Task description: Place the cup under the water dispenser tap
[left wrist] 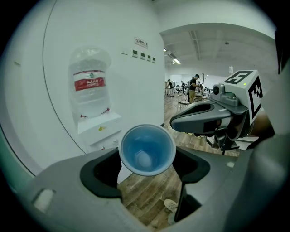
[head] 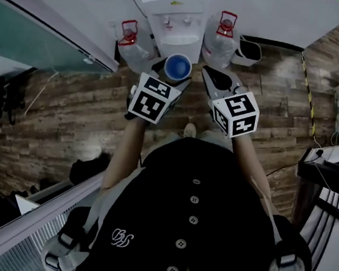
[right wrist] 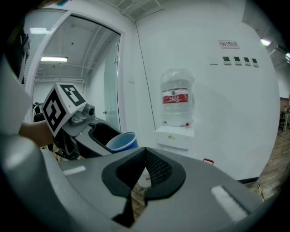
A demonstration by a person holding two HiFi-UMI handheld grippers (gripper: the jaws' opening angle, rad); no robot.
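Observation:
A blue cup (head: pixel 178 67) stands upright and empty between the jaws of my left gripper (head: pixel 178 72), which is shut on it. In the left gripper view the cup (left wrist: pixel 147 149) fills the gap between the jaws, its mouth facing the camera. The white water dispenser (head: pixel 174 17) stands against the wall just beyond it, with a clear bottle (left wrist: pixel 90 86) on top. My right gripper (head: pixel 217 81) hovers beside the left one, and in its own view the right gripper (right wrist: pixel 145 152) is shut with nothing in it. From there the cup (right wrist: pixel 122 141) shows at the left and the dispenser (right wrist: pixel 176 129) ahead.
Two big water bottles with red handles stand on the wooden floor, one left (head: pixel 131 44) and one right (head: pixel 221 37) of the dispenser. A small bin (head: pixel 248 50) sits further right by the wall. A glass partition (head: pixel 40 38) runs along the left.

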